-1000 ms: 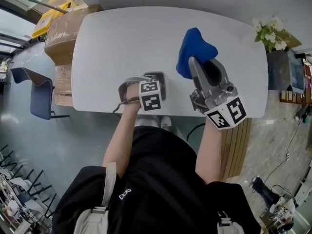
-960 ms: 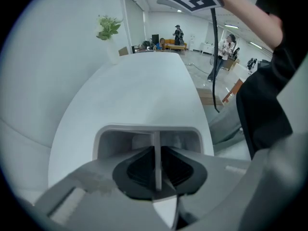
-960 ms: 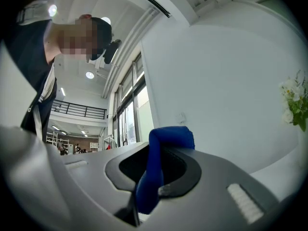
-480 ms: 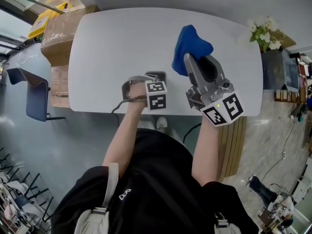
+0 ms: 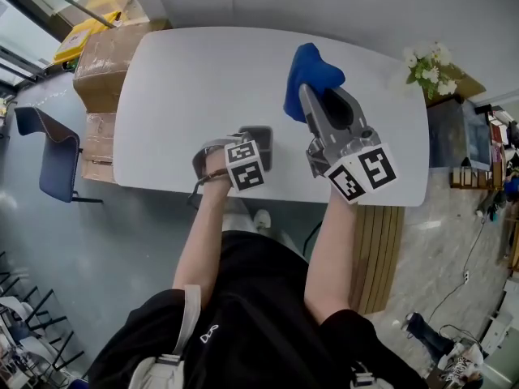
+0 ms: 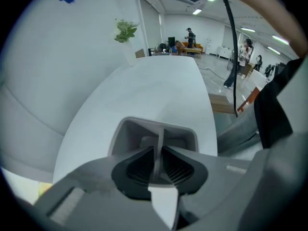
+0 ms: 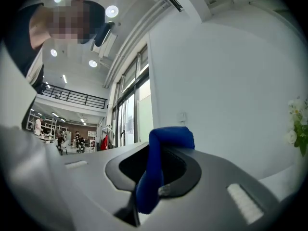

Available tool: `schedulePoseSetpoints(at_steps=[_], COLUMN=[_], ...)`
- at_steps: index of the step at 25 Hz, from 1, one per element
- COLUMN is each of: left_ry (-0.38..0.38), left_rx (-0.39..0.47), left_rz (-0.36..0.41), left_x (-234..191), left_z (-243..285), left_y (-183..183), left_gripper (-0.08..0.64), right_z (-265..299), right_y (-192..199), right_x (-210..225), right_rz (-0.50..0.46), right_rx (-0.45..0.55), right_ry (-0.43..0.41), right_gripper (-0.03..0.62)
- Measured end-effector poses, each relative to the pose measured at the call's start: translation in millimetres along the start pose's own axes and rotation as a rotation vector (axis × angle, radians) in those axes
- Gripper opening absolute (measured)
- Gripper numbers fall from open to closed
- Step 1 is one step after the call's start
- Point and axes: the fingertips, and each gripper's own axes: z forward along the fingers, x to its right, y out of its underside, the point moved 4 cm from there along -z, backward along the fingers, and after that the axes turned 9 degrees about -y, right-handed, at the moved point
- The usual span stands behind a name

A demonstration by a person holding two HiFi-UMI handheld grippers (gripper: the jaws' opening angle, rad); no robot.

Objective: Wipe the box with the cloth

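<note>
Two grippers, pre-wipe.
Jaws of left gripper (image 6: 158, 150) opening astride wall of grey box (image 6: 126, 127); right gripper (image 7: 155, 177) clenches blue cloth (image 7: 171, 136); steady box first.

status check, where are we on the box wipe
Left gripper on box wall, jaws opening. Right gripper shut on cloth, raised clear of box. Nothing on table between them.

- Under the left gripper (image 5: 242, 154), jaws opening with a thin wall between them: most of the box (image 5: 261, 134).
- Behind the right gripper (image 5: 324, 108): near end of the cloth (image 5: 308, 71).
- Cut off at the right gripper view's edge: flowers (image 7: 296, 129).
- Too small to tell apart: distant people (image 6: 190, 32).
</note>
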Motion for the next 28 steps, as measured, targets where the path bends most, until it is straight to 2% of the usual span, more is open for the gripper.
schedulePoseSetpoints(at_steps=[2,4,12,14,15,18,22,25,28], left_ry=[-0.053,-0.134,-0.506,-0.587,-0.633,-0.749,-0.844,-0.883,-0.881], left_rx=[0.033,0.124,0.718,0.834,0.869,0.918,0.970,0.966,0.958], left_rz=[-0.060,-0.153,-0.638,-0.749,-0.777,-0.791,-0.826,-0.854,-0.873], left_x=[-6.7,-18.6,-65.4,-70.0,-70.6,-68.6,-66.6,-65.3,-64.7], left_z=[-15.3,-39.4,-179.2,-208.9,-220.7,-243.0,-264.5,-270.8,-272.5], left_y=[-0.7,-7.8,-50.5,-53.1,-54.2,-58.5,-63.8,-67.1,-71.1], left_gripper=[0.061,0.061,0.052,0.030,0.008,0.000,0.000,0.000,0.000], right_z=[-5.3,-11.0,-21.7,-23.7,-25.1,-31.0,-35.6,-37.2,-37.0], right_y=[1.9,4.5,-1.6,-7.7,-10.2,-15.2,-18.3,-18.8,-17.1], right_x=[-2.3,-8.1,-38.7,-46.3,-49.1,-51.6,-52.2,-55.2,-59.2], right_rz=[-0.006,-0.015,-0.061,-0.080,-0.087,-0.091,-0.103,-0.122,-0.139], right_rx=[-0.013,-0.025,-0.021,-0.012,-0.006,0.007,0.006,-0.006,-0.022], right_ry=[0.024,0.036,0.046,0.041,0.038,0.045,0.067,0.073,0.064], right_gripper=[0.057,0.057,0.057,0.057,0.057,0.055,0.055,0.054,0.053])
